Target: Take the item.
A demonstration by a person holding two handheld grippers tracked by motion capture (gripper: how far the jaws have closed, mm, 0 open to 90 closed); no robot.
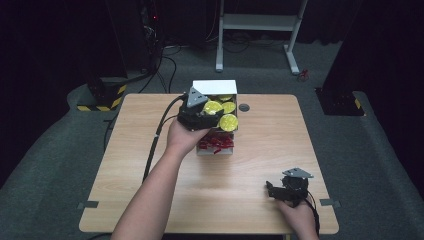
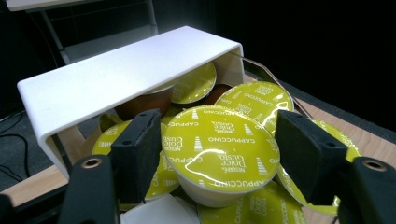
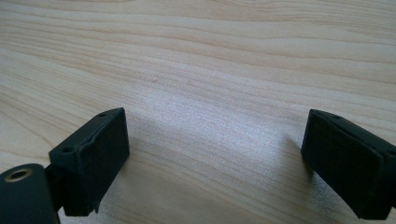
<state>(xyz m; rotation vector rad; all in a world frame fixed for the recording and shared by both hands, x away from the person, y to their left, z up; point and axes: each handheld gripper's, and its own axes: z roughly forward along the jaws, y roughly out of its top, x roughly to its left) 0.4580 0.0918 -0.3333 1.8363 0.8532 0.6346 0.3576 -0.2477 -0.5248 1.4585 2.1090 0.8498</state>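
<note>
A yellow-lidded cappuccino capsule [image 2: 219,144] sits raised among several like capsules [image 2: 257,100] in a white box [image 1: 216,87]. My left gripper [image 2: 217,140] reaches into that box from the left, and both black pads [image 2: 140,149] touch the capsule's rim, one on each side. In the high view the left gripper [image 1: 212,112] hovers over the box's yellow capsules [image 1: 228,122]. My right gripper [image 1: 272,190] rests near the table's front right, held in a hand. Its jaws [image 3: 215,154] stand wide apart over bare wood, nothing between them.
The box's white flap [image 2: 116,79] arches over the far capsules. Red wrapped items [image 1: 216,143] fill the box's near part. A dark round grommet [image 1: 244,107] sits in the wooden table [image 1: 150,200] right of the box. A white table frame [image 1: 260,22] stands behind.
</note>
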